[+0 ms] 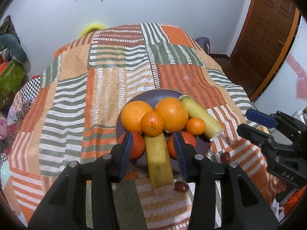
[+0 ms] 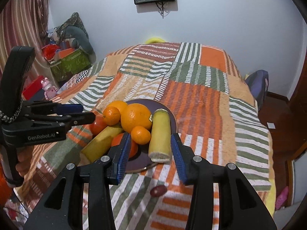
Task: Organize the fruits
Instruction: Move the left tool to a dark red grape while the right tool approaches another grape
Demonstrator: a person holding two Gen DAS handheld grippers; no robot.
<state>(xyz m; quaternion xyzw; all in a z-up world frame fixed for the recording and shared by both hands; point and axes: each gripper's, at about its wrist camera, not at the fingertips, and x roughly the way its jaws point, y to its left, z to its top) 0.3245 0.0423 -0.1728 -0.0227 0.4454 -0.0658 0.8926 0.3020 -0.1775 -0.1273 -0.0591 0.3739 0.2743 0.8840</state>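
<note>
Broadly, a patchwork blanket [image 1: 119, 72] of orange, green and white stripes covers the bed, and on it sits a dark purple plate [image 1: 153, 95] heaped with fruit. Two large oranges [image 1: 170, 113] lie side by side at the middle of the plate, smooth and bright; the right-hand one carries a small sticker seen from the right wrist view. Two yellow-green banana pieces with cut ends come next: one [image 1: 159, 159] reaches over the near rim toward the left wrist camera, the other [image 1: 201, 117] lies along the plate's right side with its end past the rim. Two red-orange tomatoes [image 1: 137, 145] sit at the near edge, each partly covered by a blue pad of the left gripper [image 1: 153, 153]. Two small mandarins [image 1: 152, 123] rest against the oranges. Smallest are two dark red grapes [image 1: 180, 186], off the plate on the blanket, near its front rim.

The left gripper's jaws stand apart on either side of the near banana piece without touching it. The right gripper [image 2: 150, 153] likewise has its jaws parted, nothing pressed between them, framing the other banana piece's cut end. Both views are soft with blur near the plate. Most of the plate's surface is hidden under fruit, and the bed's far end drops out of sight.
</note>
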